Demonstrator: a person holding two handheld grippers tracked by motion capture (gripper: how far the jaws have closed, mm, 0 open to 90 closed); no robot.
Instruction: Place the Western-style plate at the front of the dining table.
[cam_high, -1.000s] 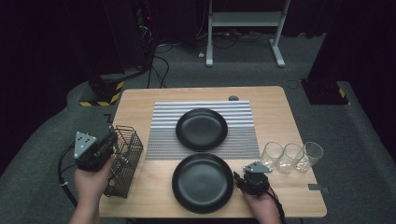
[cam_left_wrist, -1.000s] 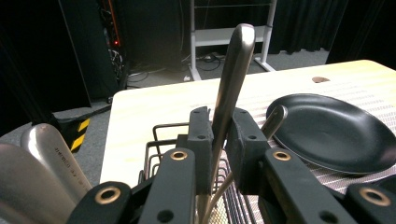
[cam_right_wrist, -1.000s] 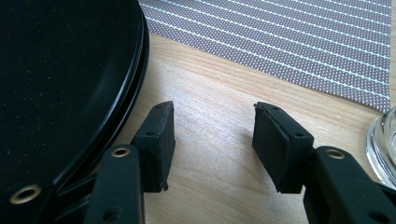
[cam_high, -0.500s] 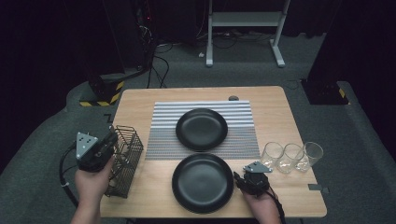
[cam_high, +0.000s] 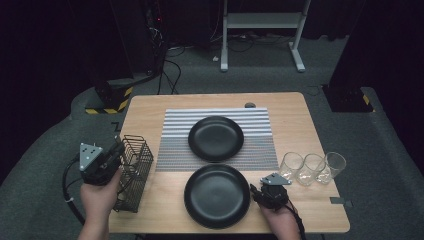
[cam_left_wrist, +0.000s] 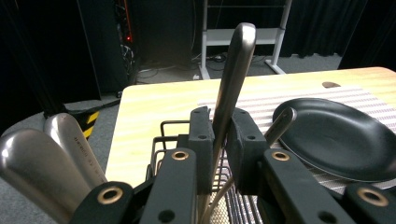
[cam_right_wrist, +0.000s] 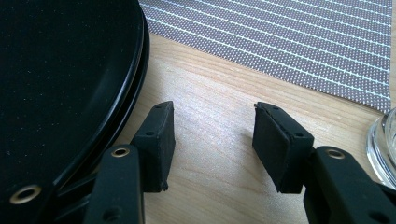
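The high view looked forward and down from above the near edge of the counter (cam_high: 300, 120), taking in its whole top and the floor beyond. The left gripper view sat low and close among the cutlery handles at the basket (cam_left_wrist: 187, 140), facing across the counter toward the far plate (cam_left_wrist: 336, 135), which the high view also showed (cam_high: 215, 138). The right gripper view hovered very near the counter beside the near plate (cam_right_wrist: 60, 70), shared with the high view (cam_high: 216, 196).
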